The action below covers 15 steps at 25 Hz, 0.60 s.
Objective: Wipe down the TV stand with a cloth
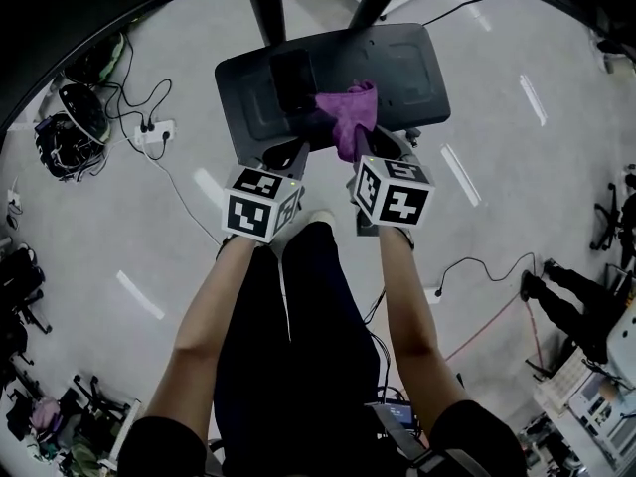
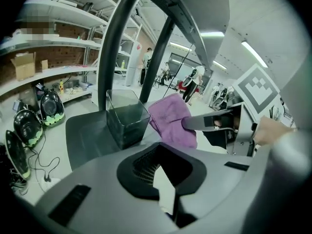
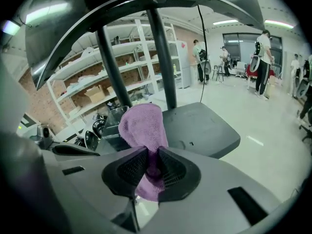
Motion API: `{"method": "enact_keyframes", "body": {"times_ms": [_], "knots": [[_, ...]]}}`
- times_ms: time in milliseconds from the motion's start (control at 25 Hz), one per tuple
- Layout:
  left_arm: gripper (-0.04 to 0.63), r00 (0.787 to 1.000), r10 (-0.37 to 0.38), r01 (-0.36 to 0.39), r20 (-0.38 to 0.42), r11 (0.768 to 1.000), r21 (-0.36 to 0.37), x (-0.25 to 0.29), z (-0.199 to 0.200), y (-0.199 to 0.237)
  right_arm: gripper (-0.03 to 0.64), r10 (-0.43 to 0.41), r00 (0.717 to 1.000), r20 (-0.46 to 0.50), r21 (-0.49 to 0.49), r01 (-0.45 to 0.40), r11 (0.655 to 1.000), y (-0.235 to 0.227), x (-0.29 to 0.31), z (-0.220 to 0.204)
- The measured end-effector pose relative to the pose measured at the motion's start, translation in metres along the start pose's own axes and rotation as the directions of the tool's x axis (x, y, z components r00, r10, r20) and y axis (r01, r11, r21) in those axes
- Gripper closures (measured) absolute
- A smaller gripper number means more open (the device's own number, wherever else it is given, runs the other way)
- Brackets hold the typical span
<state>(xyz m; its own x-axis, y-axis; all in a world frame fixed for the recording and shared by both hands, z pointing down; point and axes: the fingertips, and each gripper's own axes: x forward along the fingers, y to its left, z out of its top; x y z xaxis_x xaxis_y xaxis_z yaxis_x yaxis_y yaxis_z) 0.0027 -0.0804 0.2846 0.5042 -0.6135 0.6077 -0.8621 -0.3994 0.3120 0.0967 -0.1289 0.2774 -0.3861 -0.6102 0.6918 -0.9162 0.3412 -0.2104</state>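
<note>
Just past the person's knees, the left tongs (image 2: 163, 169) stood spread with nothing between them, while the right tongs (image 3: 153, 167) pinched the lower fold of a purple cloth (image 3: 144, 123). At 12 o'clock from them, the cloth lay bunched over the near part of the TV stand base (image 1: 402, 63); contact could not be confirmed. A clear bin (image 2: 126, 118) sat on the base at the cloth's 10 o'clock, and two dark posts (image 1: 266, 8) rose beyond. Wiping looked barely begun, with nearly the whole base left to do.
</note>
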Motion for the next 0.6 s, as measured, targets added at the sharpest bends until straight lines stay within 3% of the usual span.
{"method": "enact_keyframes", "body": {"times_ms": [280,440,600], "knots": [[0.588,0.999,0.033,-0.033,0.000,0.998,-0.053,0.008,0.007,0.006,0.540,0.043,0.999,0.014,0.094,-0.044,0.995,-0.016,0.030,0.037],[0.588,0.999,0.052,-0.052,0.004,0.996,-0.068,0.009,0.012,0.013,0.539,0.168,0.985,-0.036,0.079,-0.165,0.983,0.011,0.059,0.047],[0.588,0.998,0.065,-0.065,0.002,0.995,-0.079,0.013,0.013,0.016,0.539,0.259,0.952,-0.161,0.054,-0.254,0.966,0.034,0.092,0.031]]}}
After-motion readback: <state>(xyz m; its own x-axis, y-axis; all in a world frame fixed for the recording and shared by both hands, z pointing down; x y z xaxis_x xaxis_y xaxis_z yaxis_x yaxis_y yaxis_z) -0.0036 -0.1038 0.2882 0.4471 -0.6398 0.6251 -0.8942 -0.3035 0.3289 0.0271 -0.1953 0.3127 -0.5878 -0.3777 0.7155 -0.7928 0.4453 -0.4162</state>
